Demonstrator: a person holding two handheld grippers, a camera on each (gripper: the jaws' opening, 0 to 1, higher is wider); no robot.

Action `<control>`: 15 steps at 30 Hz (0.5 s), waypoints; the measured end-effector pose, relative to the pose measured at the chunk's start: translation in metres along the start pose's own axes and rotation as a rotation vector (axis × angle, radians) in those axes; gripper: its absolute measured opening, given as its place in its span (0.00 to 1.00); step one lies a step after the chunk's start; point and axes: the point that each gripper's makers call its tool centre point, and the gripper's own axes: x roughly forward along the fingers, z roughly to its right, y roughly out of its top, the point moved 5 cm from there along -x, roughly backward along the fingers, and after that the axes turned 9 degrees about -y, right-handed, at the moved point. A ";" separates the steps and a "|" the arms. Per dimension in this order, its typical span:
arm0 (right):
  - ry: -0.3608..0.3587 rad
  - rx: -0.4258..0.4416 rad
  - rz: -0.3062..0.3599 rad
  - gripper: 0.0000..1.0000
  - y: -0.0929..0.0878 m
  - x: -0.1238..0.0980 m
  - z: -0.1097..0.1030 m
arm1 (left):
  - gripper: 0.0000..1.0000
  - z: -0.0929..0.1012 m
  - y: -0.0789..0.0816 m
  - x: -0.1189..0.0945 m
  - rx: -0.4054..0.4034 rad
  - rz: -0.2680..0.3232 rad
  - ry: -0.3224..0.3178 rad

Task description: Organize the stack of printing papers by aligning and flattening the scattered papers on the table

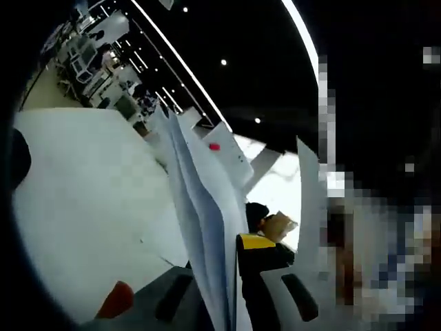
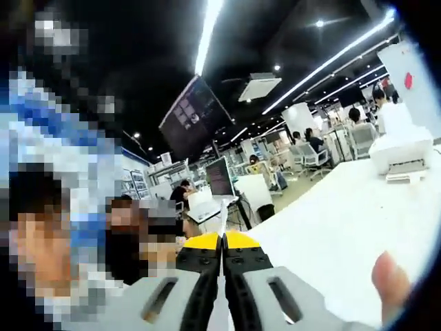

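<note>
Papers [image 1: 203,207] stand edge-on, pinched between left tongs [image 1: 231,293]; right tongs [image 2: 222,258] clench their thin edge.

No text, label, brand or number can be read in either view. The hanging screen [image 2: 195,110] in the right gripper view carries rows of marks too small to make out, and the red sticker [image 1: 214,146] on the papers [image 1: 207,227] in the left gripper view bears no legible writing.
</note>
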 end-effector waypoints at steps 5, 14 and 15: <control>-0.010 0.036 -0.039 0.00 -0.006 0.016 0.033 | 0.06 -0.002 -0.003 -0.001 -0.045 0.004 -0.020; -0.016 0.056 -0.111 0.00 -0.026 0.031 0.042 | 0.06 -0.004 -0.001 -0.002 -0.062 0.006 -0.026; -0.018 0.056 -0.113 0.00 -0.025 0.033 0.045 | 0.06 -0.004 -0.001 -0.002 -0.061 0.006 -0.027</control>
